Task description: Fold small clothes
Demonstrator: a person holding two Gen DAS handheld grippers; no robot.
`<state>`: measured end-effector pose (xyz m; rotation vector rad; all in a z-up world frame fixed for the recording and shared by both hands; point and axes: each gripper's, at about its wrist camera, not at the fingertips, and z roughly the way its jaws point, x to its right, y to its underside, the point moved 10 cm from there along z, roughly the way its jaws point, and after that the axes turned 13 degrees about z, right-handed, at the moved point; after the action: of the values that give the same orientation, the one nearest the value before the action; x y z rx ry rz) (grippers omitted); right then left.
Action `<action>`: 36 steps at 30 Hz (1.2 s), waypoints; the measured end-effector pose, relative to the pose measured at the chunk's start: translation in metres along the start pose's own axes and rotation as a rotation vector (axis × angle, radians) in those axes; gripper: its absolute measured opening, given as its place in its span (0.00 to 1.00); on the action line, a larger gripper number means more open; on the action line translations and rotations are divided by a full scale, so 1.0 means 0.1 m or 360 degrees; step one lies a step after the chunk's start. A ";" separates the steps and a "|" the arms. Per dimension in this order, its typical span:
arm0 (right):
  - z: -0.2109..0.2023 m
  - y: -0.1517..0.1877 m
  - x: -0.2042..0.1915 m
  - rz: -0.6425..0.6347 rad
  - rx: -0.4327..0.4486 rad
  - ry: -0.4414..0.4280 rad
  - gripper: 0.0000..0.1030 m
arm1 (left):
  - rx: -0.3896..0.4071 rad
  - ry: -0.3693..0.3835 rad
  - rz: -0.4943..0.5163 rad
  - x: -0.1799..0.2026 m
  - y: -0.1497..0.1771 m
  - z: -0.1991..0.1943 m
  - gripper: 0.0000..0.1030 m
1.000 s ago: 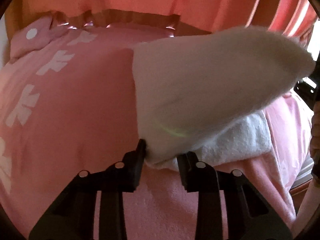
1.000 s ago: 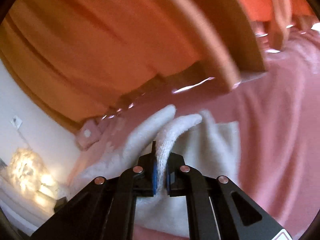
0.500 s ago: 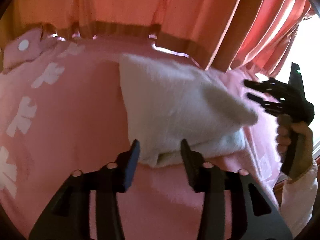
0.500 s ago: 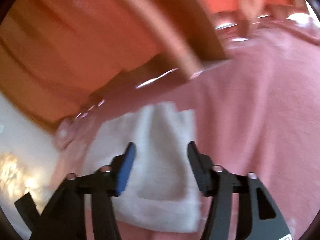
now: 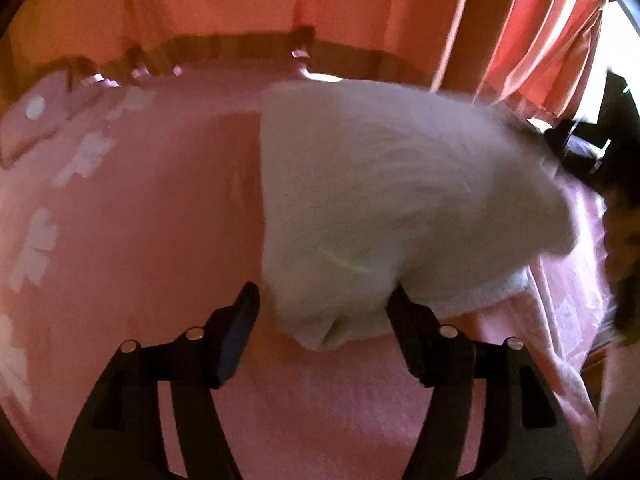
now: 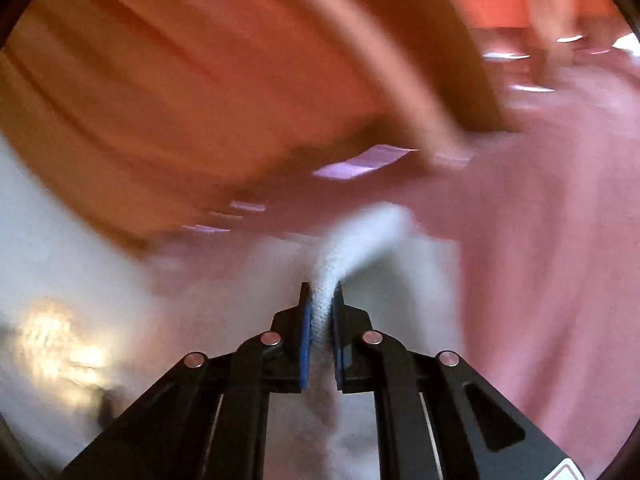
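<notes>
A small white fluffy garment lies folded on the pink bedspread, its near corner between my left fingers. My left gripper is open around that corner and does not pinch it. In the right wrist view my right gripper is shut on a bunched edge of the white garment, which arches up from the jaws. That view is blurred by motion.
Orange-red curtains hang behind the bed. A pink pillow with white marks lies at the far left. The other hand and its dark gripper are at the right edge. A white wall with a bright patch is at the left.
My right gripper, open half a second ago, has shut on the garment's edge and is moving fast. My left gripper has opened wider around the garment's near corner.
</notes>
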<state>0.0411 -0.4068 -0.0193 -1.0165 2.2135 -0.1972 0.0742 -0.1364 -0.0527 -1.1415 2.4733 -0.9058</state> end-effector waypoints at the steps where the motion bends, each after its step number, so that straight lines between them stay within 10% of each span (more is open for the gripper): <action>1: 0.17 0.13 0.11 0.0016 -0.0076 0.0017 0.08 | -0.0024 0.0015 -0.0023 0.01 0.04 0.05 0.61; 5: -0.21 0.10 0.00 0.0088 0.0077 -0.0159 0.18 | -0.0065 -0.0015 -0.0041 0.01 0.14 0.14 0.61; 9: -0.48 0.33 -0.04 0.0104 0.0015 -0.0238 0.57 | -0.0061 -0.0057 -0.0050 -0.10 0.15 0.10 0.61; 14: -0.29 0.92 0.00 0.0015 -0.0234 -0.0233 0.54 | -0.0048 -0.0033 -0.0104 -0.18 0.19 0.03 0.55; 17: -0.28 0.95 -0.01 -0.0050 -0.0219 -0.0129 0.13 | -0.0023 -0.0077 -0.0157 -0.26 0.17 -0.04 0.45; 21: -0.64 0.82 -0.19 -0.0122 -0.0062 -0.0200 0.10 | -0.0102 -0.0151 -0.0147 -0.35 0.22 0.04 0.42; 27: -0.19 1.05 0.23 -0.0134 -0.0298 0.0007 0.11 | -0.0157 -0.0207 -0.0083 -0.30 0.32 0.15 0.43; 36: -0.87 0.50 -0.26 -0.0238 0.0127 0.0047 0.25 | 0.0103 -0.0120 0.0046 -0.09 -0.18 -0.70 0.51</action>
<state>-0.0332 -0.3657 0.0399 -1.1418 2.1386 -0.3665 0.0575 -0.1088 0.0128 -1.0951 2.3765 -0.9108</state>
